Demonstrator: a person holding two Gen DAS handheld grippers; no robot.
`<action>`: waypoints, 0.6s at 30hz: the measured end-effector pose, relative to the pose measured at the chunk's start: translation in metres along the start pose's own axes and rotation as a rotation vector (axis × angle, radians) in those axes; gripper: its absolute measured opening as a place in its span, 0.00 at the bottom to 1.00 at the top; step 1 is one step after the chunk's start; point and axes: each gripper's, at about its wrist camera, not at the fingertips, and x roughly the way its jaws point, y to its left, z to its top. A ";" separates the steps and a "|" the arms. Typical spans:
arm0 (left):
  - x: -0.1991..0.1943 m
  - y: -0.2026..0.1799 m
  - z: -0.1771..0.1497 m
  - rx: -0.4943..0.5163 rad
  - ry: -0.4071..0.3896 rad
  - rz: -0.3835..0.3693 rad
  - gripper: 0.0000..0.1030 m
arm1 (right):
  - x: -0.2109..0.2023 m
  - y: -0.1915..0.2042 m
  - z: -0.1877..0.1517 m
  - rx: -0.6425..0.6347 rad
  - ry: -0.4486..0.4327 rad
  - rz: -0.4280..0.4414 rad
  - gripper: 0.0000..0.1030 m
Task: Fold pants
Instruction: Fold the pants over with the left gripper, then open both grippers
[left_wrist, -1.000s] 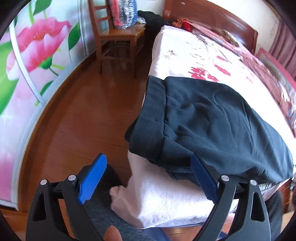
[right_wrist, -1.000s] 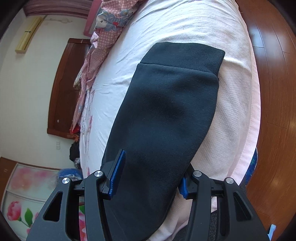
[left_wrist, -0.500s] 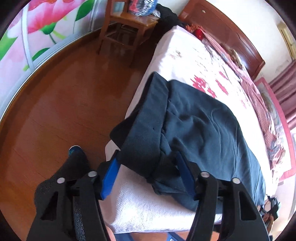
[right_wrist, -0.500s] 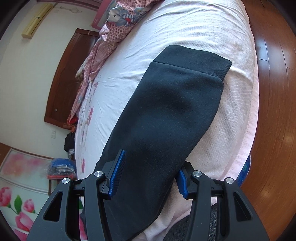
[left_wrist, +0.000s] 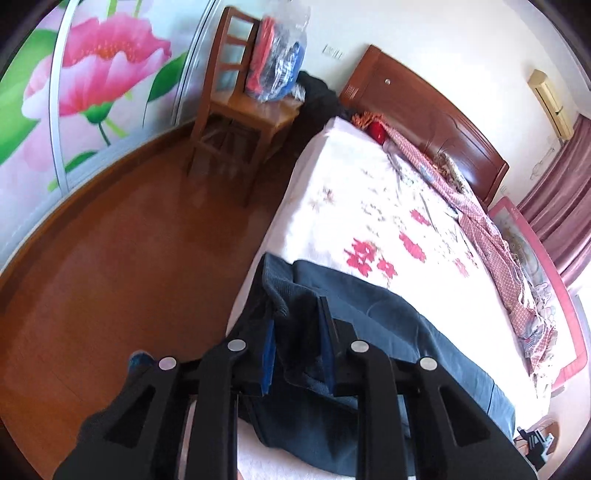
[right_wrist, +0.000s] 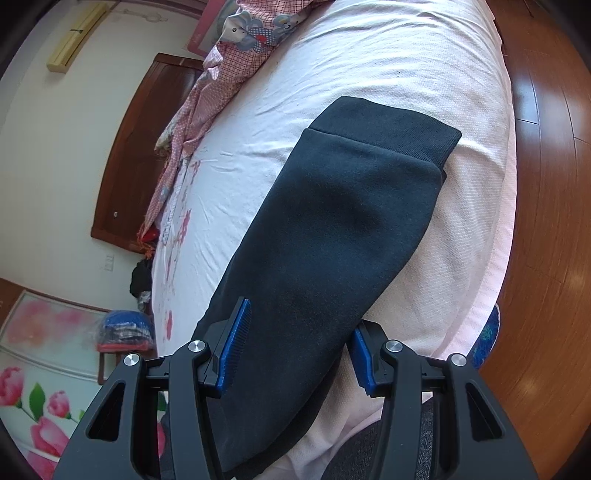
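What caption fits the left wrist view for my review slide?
Left gripper pinching the waistband end of dark pants at the bed edge, wooden chair behind.

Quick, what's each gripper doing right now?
Left gripper: shut on the pants at the waistband end.
Right gripper: open, straddling the pants leg, not gripping.

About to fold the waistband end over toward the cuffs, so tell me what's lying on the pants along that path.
Nothing visible does. The pants lie bare on the bed; the checked blanket sits off beside them.
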 end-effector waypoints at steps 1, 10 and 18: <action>-0.002 0.001 0.001 0.009 -0.011 0.001 0.19 | 0.000 0.000 0.000 -0.002 0.001 0.001 0.48; 0.050 0.061 -0.052 0.035 0.193 0.120 0.25 | 0.000 -0.002 -0.001 0.007 0.011 0.001 0.48; 0.007 0.030 -0.036 0.316 0.072 0.420 0.69 | -0.007 0.002 -0.002 0.015 0.017 -0.012 0.48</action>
